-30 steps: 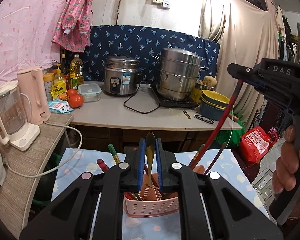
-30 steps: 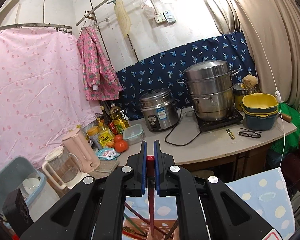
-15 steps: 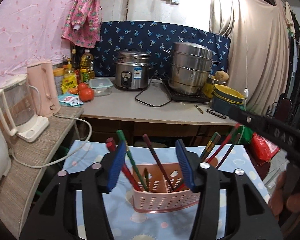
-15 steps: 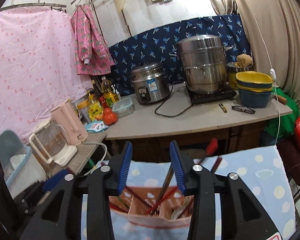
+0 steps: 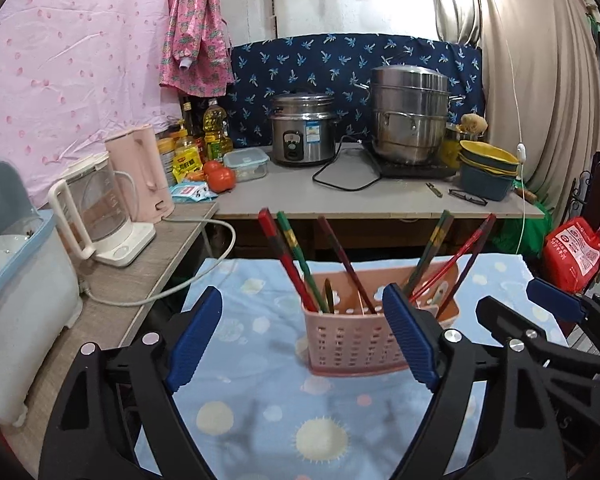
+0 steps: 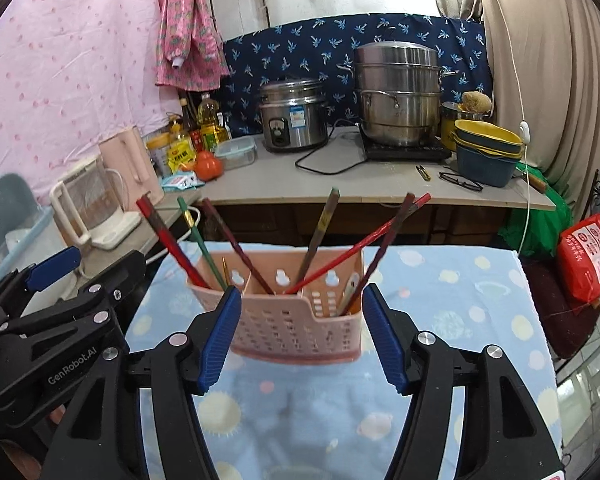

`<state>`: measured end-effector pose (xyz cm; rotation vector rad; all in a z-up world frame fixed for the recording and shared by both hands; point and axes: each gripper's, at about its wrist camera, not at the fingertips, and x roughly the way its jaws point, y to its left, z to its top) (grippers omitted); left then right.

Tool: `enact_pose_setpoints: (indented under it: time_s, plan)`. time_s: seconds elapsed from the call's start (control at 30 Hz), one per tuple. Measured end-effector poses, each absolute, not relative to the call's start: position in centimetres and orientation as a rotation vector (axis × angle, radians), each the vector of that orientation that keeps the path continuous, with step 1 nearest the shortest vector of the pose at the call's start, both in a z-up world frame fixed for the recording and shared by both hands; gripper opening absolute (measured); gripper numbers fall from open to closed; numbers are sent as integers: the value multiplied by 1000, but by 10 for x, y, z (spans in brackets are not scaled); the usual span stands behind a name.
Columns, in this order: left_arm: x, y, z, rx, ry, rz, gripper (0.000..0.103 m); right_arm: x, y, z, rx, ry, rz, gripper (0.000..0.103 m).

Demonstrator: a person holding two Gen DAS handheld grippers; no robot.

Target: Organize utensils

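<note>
A pink slotted utensil basket (image 5: pixel 356 340) (image 6: pixel 296 328) stands on the blue dotted cloth (image 5: pixel 260 420) (image 6: pixel 460 320). Several chopsticks (image 5: pixel 288 256) (image 6: pixel 168 240) in red, green and brown lean out of its compartments, and a thin metal utensil (image 5: pixel 328 292) stands in the left one. My left gripper (image 5: pixel 302 292) sits just short of the basket with its jaws opening and nothing between the pads. My right gripper (image 6: pixel 300 292) faces the basket's front wall, jaws also opening, pads clear of it. Each gripper shows at the other view's edge: the right gripper (image 5: pixel 532 312), the left gripper (image 6: pixel 88 276).
Behind the cloth-covered table runs a counter (image 5: pixel 380 200) with a rice cooker (image 5: pixel 302 128), a steel steamer pot (image 5: pixel 410 116), stacked bowls (image 5: pixel 486 168), glasses and tomatoes. A side shelf at left holds two kettles (image 5: pixel 100 208) and a dish rack (image 5: pixel 16 280). A red bag (image 5: pixel 572 252) lies at right.
Both grippers were shut on utensils, the left on a metal one, the right on a red chopstick. Both have let go, opened and dropped lower towards the table; the utensils now stand in the basket.
</note>
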<state>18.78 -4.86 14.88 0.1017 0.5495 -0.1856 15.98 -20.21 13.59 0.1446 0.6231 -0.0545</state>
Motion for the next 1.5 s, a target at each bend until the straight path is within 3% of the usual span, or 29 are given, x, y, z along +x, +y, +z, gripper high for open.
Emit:
enact_pose_setpoints:
  time_s: [0.5,0.87,1.17,1.5]
  plan:
    - [167,-42,137,84,634,-159,84,131,-193,129,105,686,-91,62]
    - [163,-43,138,95,644,-127,86,125,-194,133,105,691,-108,70]
    - [161,-42,137,97,653,-111,88,120,-195,133,82,688,-149,83]
    - [162,-45,132,120,668,-96,91,118,-194,128,76,703,-162,84]
